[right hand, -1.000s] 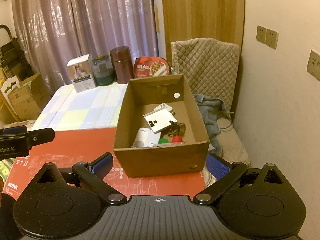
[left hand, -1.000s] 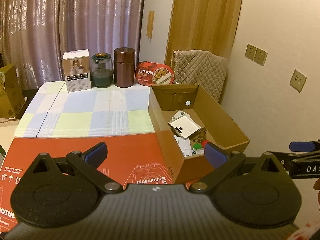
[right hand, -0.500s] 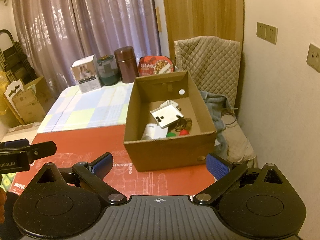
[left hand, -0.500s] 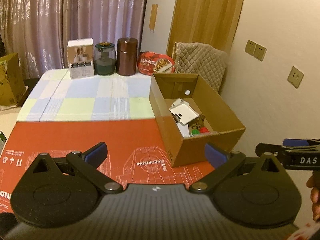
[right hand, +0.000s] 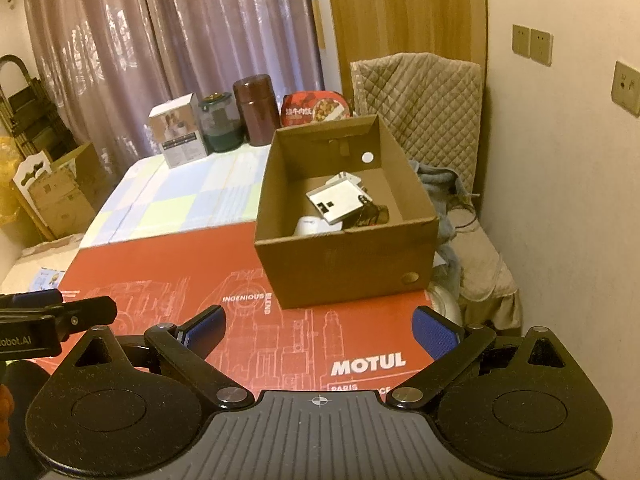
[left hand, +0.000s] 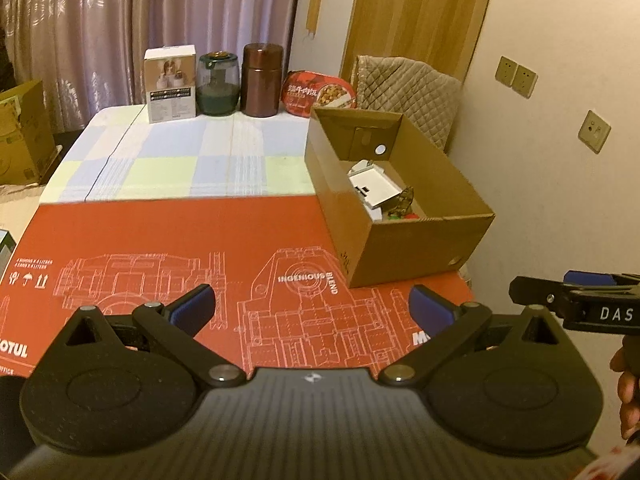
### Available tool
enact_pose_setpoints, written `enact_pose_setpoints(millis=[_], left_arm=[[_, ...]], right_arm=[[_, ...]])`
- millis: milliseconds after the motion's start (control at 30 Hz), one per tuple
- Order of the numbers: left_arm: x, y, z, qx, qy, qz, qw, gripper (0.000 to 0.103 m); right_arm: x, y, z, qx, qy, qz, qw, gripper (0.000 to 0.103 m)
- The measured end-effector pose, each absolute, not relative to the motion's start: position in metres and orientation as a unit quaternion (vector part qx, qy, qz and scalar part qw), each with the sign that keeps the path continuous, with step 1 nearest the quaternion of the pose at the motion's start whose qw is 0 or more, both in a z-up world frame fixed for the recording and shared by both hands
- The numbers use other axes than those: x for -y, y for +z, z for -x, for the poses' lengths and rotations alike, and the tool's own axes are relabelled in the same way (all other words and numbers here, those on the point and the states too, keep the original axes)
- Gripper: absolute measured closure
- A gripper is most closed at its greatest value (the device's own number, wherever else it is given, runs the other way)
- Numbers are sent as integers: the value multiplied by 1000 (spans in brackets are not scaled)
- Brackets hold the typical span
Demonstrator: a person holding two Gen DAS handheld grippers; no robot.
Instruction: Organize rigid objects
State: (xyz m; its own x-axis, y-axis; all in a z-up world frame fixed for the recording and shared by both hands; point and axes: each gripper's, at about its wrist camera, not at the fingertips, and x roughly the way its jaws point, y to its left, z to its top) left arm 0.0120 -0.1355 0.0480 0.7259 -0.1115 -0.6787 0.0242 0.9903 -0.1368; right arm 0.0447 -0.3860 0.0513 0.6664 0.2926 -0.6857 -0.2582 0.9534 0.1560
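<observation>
An open cardboard box (left hand: 424, 248) (right hand: 344, 268) stands on the right side of a red printed board (left hand: 160, 240) (right hand: 160, 272). Inside it lie a white flat device (left hand: 374, 188) (right hand: 336, 200), a white rounded item (right hand: 314, 226) and small dark, red and green pieces (left hand: 402, 210). My left gripper (left hand: 312, 306) hangs open over the near edge of the board, nothing between its fingers. My right gripper (right hand: 318, 328) is open too, in front of the box and well short of it. Each gripper shows at the edge of the other's view.
At the table's far edge stand a white carton (left hand: 171, 78), a green glass jar (left hand: 218, 84), a brown canister (left hand: 261, 80) and a red food bowl (left hand: 320, 92). A quilted chair (right hand: 420, 96) is behind the box; the wall is close on the right. Cardboard boxes (right hand: 56, 192) sit on the floor left.
Both grippers have drawn back from the box and risen a little, so more of the red board shows. Both stay open and the box's contents have not moved.
</observation>
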Motion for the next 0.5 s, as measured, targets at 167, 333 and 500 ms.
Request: enact_pose_setpoints(millis=[167, 333, 500], left_arm=[[134, 43, -8, -372, -30, 55, 926, 1], [137, 36, -7, -380, -30, 54, 923, 1], [139, 33, -7, -384, -29, 54, 921, 2]], right_arm=[[387, 45, -42, -386, 148, -30, 910, 6], [387, 42, -39, -389, 148, -39, 909, 6], [387, 42, -38, -389, 146, -39, 909, 6]])
